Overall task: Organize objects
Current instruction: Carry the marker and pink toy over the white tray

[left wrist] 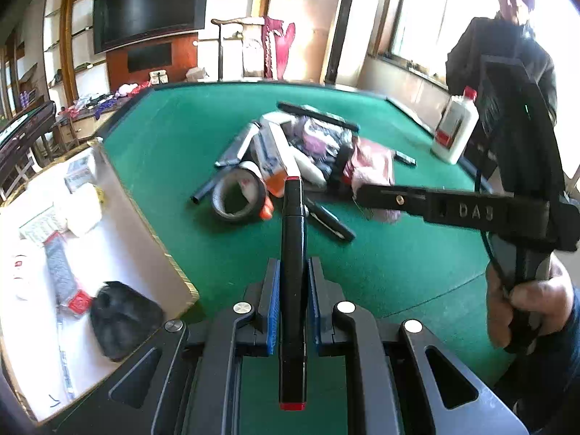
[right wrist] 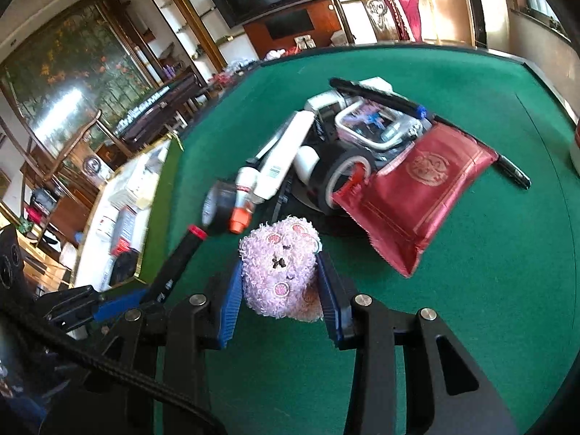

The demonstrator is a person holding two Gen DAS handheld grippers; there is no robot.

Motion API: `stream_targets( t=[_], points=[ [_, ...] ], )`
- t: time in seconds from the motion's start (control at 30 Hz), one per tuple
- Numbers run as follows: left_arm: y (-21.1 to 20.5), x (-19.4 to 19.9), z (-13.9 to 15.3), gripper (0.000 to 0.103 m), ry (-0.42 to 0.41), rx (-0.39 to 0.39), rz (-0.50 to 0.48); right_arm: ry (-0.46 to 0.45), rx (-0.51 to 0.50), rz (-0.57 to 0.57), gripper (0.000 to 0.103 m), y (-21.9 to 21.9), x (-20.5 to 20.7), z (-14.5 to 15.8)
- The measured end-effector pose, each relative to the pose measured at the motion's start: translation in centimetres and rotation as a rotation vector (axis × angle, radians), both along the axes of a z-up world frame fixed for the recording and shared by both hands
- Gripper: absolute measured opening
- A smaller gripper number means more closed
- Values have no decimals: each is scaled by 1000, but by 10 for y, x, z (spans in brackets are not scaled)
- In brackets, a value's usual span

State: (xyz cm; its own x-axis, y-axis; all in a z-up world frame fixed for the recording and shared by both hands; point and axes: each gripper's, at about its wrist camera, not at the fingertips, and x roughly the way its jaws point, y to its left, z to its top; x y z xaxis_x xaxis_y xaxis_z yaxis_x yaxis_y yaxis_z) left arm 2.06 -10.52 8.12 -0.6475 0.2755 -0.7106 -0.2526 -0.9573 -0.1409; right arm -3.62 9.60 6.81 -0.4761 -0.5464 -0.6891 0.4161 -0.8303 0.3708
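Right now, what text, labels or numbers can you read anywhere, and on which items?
"DAS": raised letters on the black arm of the right tool.
White bottle with red cap: label too blurred to read.
White tube with orange cap: print too small.
Dark red pouch: gold round emblem, illegible.

Black left gripper [left wrist: 293, 290], blue pads [left wrist: 273, 308], silver screws.

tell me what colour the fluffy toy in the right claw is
Pale pink, with darker pink patches; the fluffy toy shows best in the right wrist view.
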Motion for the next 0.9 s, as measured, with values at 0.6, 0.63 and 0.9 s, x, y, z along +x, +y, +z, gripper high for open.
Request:
stream_targets(
  t=[0.6,0.63,0.9],
  points=[
    [-132,25,12,12,61,129,253,45,-11,137,37,-104,26,15],
    [-138,26,10,12,63,131,267,48,-8,149,37,-112,27,17],
    [-176,29,-9,12,37,155,354,85,21,223,37,-159,34,27]
  ],
)
